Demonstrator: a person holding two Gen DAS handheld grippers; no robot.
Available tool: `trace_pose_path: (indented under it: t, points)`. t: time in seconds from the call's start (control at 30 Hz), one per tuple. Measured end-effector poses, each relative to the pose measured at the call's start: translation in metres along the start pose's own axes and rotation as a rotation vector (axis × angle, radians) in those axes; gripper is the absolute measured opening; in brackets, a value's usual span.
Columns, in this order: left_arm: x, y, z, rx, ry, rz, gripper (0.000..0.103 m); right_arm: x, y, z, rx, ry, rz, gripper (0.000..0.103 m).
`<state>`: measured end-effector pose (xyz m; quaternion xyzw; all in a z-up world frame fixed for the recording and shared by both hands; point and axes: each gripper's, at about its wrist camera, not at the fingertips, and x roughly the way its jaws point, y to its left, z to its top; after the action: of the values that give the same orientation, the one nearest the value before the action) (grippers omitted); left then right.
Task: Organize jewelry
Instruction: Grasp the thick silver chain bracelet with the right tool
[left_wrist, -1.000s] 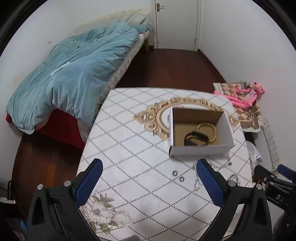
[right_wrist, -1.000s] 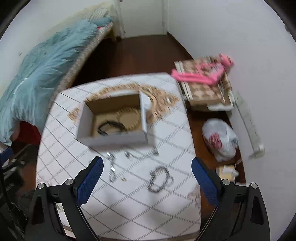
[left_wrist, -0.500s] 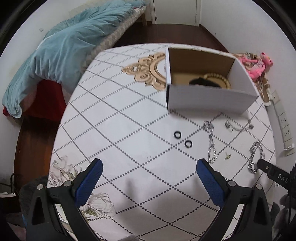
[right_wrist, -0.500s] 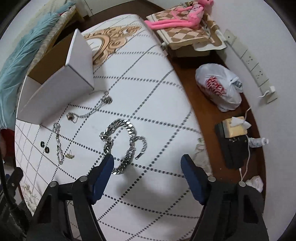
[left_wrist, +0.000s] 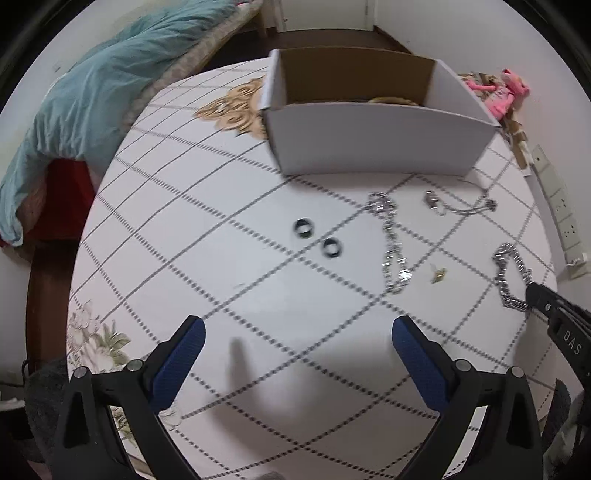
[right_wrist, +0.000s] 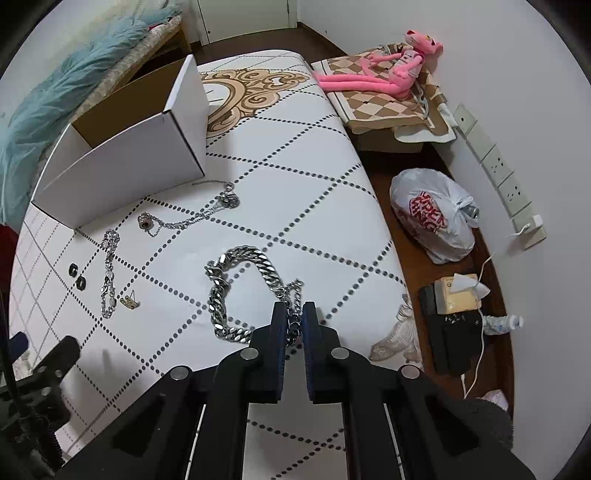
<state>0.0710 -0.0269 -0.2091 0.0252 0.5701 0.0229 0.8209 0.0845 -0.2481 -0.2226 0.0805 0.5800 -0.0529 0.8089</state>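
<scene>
Closest in, the right claw is pinched tight on the near end of the chunky silver curb chain, right by its clasp, which makes sense since that's the thinnest bit to grab off a flat desk. The rest of the chain lies looped on the tablecloth, so I'd guess a lift is coming.

The left claw hangs low over the desk with its blue pads spread wide and nothing between them, probably just waiting its turn or lining up on the two small dark rings just ahead of it.

A bit further out the leftover pieces are scattered loose: a slim sparkly bracelet laid out straight, a tiny gold earring beside it, and a thin necklace with a pendant right in front of the box.

Then the open white cardboard box, clearly the drop-off spot, with a beaded bracelet just peeking over its wall.

Past the desk: a bed with a teal duvet, and a Pink Panther plush off to the right.
</scene>
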Motion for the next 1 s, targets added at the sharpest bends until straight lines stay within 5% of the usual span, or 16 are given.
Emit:
trace_pose_path:
  t: [0.23, 0.63, 1.0]
  points:
    - [0.007, -0.037, 0.010, 0.037, -0.002, -0.079, 0.101, -0.001, -0.024, -0.005, 0.053, 0.005, 0.025, 0.008]
    - [0.014, -0.071, 0.018, 0.139, -0.045, -0.137, 0.014, 0.001, -0.030, 0.000, 0.079, 0.010, 0.033, 0.009]
    - [0.000, -0.049, 0.006, 0.082, -0.051, -0.202, 0.007, -0.017, -0.025, 0.003, 0.085, -0.026, 0.092, 0.009]
